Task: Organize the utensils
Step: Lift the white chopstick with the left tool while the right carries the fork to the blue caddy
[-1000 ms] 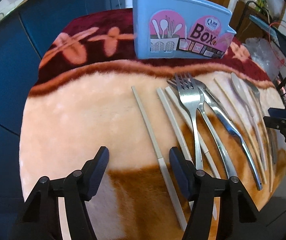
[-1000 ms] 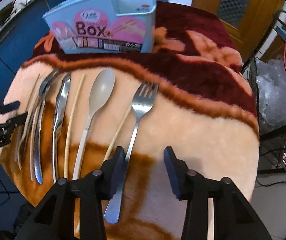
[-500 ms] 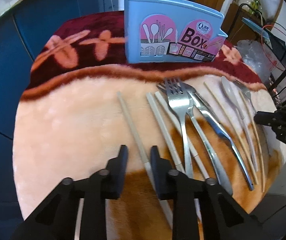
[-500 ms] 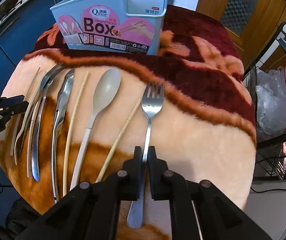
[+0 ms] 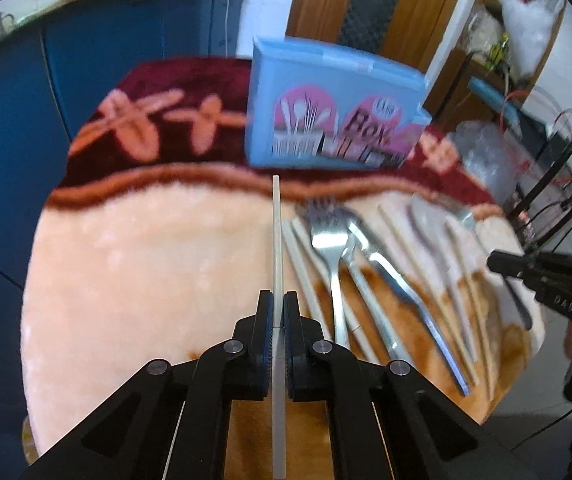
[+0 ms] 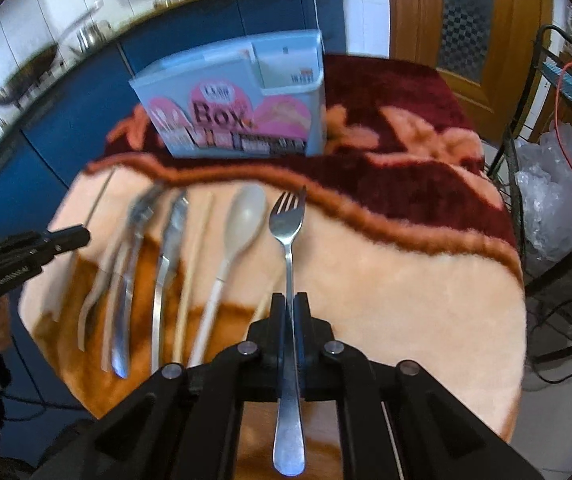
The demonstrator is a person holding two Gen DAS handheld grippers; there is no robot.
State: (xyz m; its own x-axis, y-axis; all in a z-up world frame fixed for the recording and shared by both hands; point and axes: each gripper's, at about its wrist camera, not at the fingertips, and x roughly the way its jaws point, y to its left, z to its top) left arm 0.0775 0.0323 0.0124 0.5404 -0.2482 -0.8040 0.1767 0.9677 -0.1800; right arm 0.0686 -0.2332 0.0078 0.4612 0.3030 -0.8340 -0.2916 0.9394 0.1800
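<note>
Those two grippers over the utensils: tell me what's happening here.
A person is sorting cutlery laid out on a plush blanket, one handheld gripper in each hand. The left gripper has just closed on a pale chopstick; the right gripper has just closed on a metal fork. Both pieces point toward the blue utensil box standing at the back. More forks, chopsticks and a pale spoon lie in a row on the blanket, none yet in the box.
</note>
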